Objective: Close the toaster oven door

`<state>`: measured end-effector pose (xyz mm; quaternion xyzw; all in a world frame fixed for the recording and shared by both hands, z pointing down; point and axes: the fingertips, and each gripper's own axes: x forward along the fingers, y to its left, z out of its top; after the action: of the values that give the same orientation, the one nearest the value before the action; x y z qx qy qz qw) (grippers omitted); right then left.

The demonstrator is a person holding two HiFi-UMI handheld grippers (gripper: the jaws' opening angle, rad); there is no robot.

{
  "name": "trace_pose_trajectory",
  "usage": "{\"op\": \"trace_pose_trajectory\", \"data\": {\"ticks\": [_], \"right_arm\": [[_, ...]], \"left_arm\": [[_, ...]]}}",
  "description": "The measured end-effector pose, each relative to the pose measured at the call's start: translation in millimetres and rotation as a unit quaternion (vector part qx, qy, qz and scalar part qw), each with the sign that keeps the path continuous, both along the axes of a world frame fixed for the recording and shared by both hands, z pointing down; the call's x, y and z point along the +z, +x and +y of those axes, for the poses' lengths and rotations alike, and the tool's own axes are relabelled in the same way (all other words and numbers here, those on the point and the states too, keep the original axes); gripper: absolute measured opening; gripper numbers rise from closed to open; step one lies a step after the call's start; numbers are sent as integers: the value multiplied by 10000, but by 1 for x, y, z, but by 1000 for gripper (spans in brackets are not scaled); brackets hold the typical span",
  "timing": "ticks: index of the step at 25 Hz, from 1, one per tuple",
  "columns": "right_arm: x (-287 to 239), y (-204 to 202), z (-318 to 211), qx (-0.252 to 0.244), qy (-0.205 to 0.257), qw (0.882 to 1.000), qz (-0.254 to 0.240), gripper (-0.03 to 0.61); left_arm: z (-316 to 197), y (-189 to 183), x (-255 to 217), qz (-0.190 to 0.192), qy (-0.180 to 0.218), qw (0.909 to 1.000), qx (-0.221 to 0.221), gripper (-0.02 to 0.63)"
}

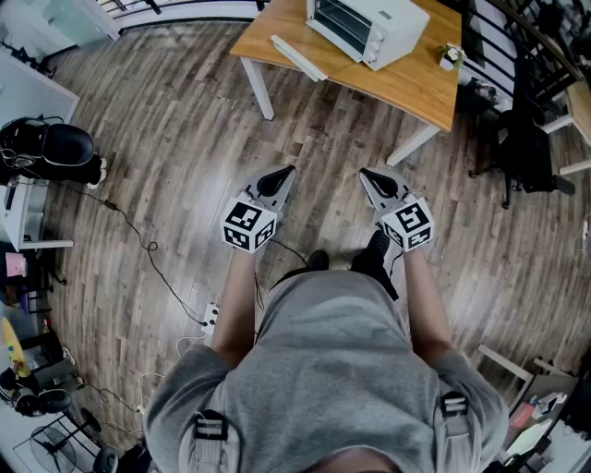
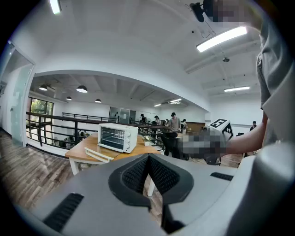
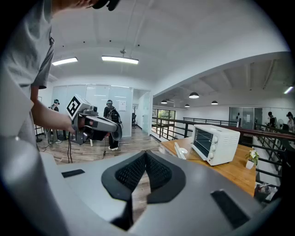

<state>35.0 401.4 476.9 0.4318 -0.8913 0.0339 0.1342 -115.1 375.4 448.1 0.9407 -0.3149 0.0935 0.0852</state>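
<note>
Left gripper (image 1: 282,173), right gripper (image 1: 367,174), fingers clenched empty; white toaster oven (image 1: 374,23) beyond, door (image 1: 297,57) down flat.

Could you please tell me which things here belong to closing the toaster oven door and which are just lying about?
For the job: toaster oven on the wooden table; left gripper and right gripper, both shut, empty.
Lying about: small potted plant, flat white piece at the table edge, black office chair, power strip on the floor.

Toaster oven (image 1: 369,26) on wooden table (image 1: 417,85), left tool (image 1: 280,177), right tool (image 1: 373,179), over plank floor (image 1: 175,139)
</note>
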Motion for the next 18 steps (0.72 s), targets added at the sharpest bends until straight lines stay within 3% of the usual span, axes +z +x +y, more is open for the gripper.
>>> {"op": "trace_pose_trajectory", "data": {"ticks": [18], "right_arm": [[4,2,-6,16,-38,10000,46,8]], "left_arm": [[-4,-2,1,-6,7,10000,-76,17]]}}
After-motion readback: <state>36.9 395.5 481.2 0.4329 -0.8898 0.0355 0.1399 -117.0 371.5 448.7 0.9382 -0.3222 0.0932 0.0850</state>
